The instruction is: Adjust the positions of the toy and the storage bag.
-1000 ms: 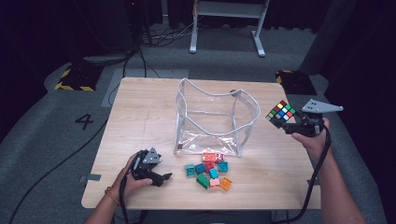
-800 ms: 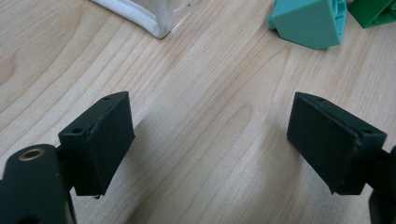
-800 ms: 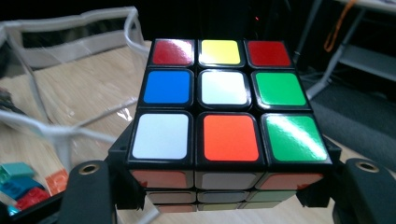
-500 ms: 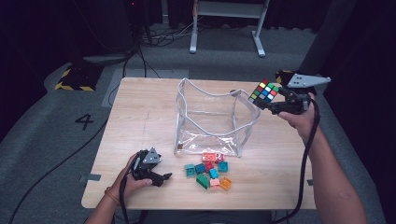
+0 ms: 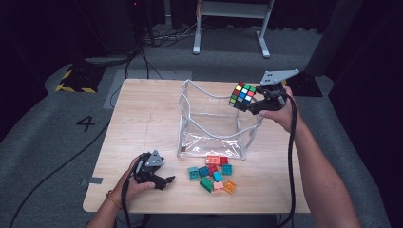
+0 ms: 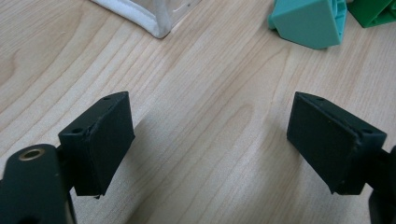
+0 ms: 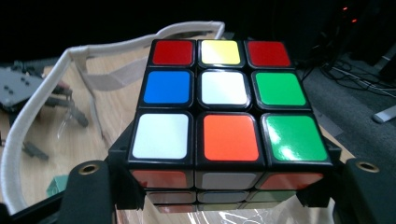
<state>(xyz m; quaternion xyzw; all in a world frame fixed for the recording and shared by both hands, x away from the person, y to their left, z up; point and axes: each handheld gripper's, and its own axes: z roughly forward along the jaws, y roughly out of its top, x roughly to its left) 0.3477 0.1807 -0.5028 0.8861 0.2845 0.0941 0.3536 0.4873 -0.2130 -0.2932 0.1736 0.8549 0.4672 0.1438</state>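
My right gripper is shut on a scrambled Rubik's cube and holds it in the air over the right rim of a clear plastic bag with a white-corded edge. In the right gripper view the cube sits between the two jaws above the bag's rim. My left gripper rests on the table near the front left, open, nothing between its pads. A small pile of coloured bricks lies in front of the bag; a teal brick shows ahead of the left jaws.
The wooden table stands on grey floor marked with a number 4. A white metal frame stands behind the table. Bare tabletop lies left of the bag.
My right gripper has carried the cube leftward and a little upward, from beside the table's right edge to above the bag's right rim. The left gripper has stayed put.
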